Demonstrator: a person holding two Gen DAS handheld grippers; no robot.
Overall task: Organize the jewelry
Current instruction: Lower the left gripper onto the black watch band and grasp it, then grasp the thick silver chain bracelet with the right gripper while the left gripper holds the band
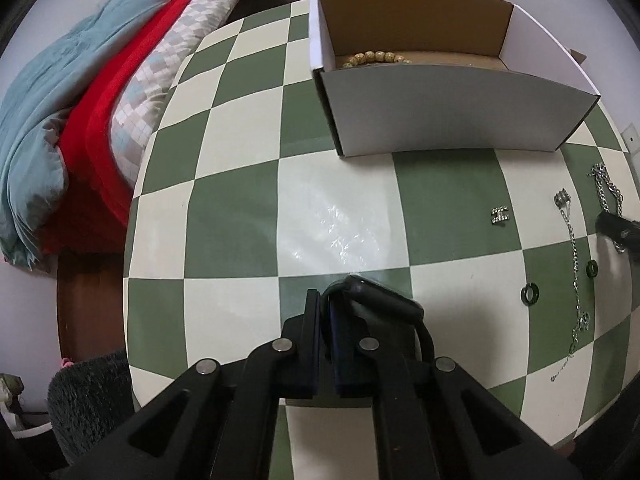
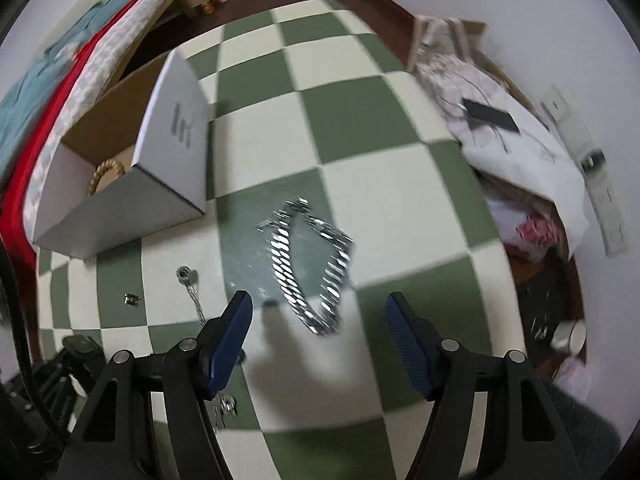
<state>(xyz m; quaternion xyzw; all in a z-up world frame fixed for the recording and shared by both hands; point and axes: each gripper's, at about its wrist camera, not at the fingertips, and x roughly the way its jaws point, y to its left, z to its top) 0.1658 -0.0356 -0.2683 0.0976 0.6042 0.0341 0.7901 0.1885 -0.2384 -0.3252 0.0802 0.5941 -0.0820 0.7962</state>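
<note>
- The counter (image 1: pixel 236 216) is covered in a green-and-cream checked cloth; a bed (image 1: pixel 80 92) with red and blue bedding is seen beyond its left edge.
- A white cardboard box (image 1: pixel 452 108) stands open on the counter — a string of yellow beads (image 1: pixel 374 58) lies inside, against its near wall.
- The left tool (image 1: pixel 330 308) is pressed together on a dark watch (image 1: pixel 380 300), held just above the counter in front of the box.
- The right tool (image 2: pixel 318 312) is spread wide, with a chunky silver chain bracelet (image 2: pixel 308 264) lying between and just ahead of its blue pads (image 2: pixel 230 340).
- A thin silver necklace (image 1: pixel 574 264) is stretched along the counter's right side.
- Two dark green rings (image 1: pixel 530 293) lie near the necklace — a small sparkly earring (image 1: pixel 499 216) sits to their left, apart from them.
</note>
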